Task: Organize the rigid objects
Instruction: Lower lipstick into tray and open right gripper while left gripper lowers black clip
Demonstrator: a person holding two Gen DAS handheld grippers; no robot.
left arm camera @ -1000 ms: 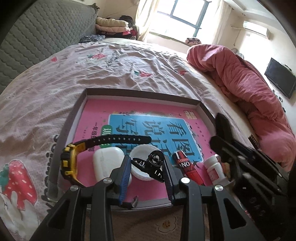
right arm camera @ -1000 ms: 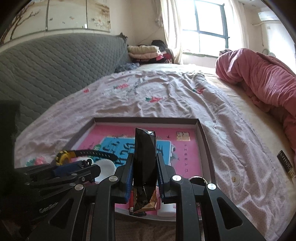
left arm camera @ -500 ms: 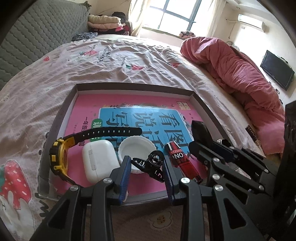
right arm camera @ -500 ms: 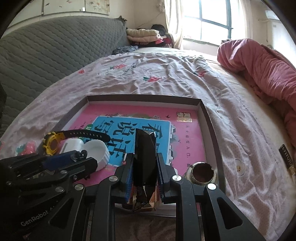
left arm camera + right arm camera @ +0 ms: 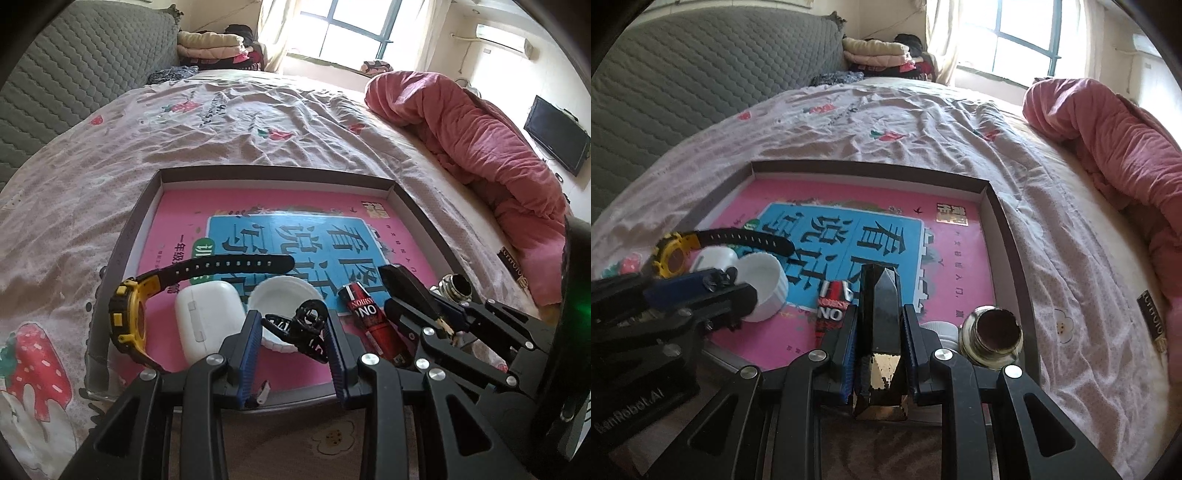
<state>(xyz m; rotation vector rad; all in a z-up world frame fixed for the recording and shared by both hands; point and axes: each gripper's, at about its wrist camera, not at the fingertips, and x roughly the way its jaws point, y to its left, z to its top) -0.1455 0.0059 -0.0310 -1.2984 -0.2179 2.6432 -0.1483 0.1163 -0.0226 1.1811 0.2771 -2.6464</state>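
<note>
A shallow grey tray (image 5: pixel 122 251) lined with a pink and blue book lies on the bed. Along its near edge lie a yellow watch (image 5: pixel 129 317), a white earbud case (image 5: pixel 207 317), a white round lid (image 5: pixel 282 299), a red tube (image 5: pixel 369 314) and a metal jar (image 5: pixel 456 288). My left gripper (image 5: pixel 291 332) is shut on a black hair clip (image 5: pixel 299 325) above the lid. My right gripper (image 5: pixel 881 332) is shut on a black faceted bottle (image 5: pixel 881 314), low over the tray's near edge, between the red tube (image 5: pixel 833 306) and the metal jar (image 5: pixel 993 332).
A rumpled pink quilt (image 5: pixel 480 140) lies along the right of the bed. A grey padded headboard (image 5: pixel 74 74) stands at left, folded clothes (image 5: pixel 210 40) at the far end. A white cap (image 5: pixel 938 326) sits beside the jar.
My right gripper has lowered and moved forward with the black bottle toward the tray's near edge. My left gripper has drifted slightly, still holding the clip.
</note>
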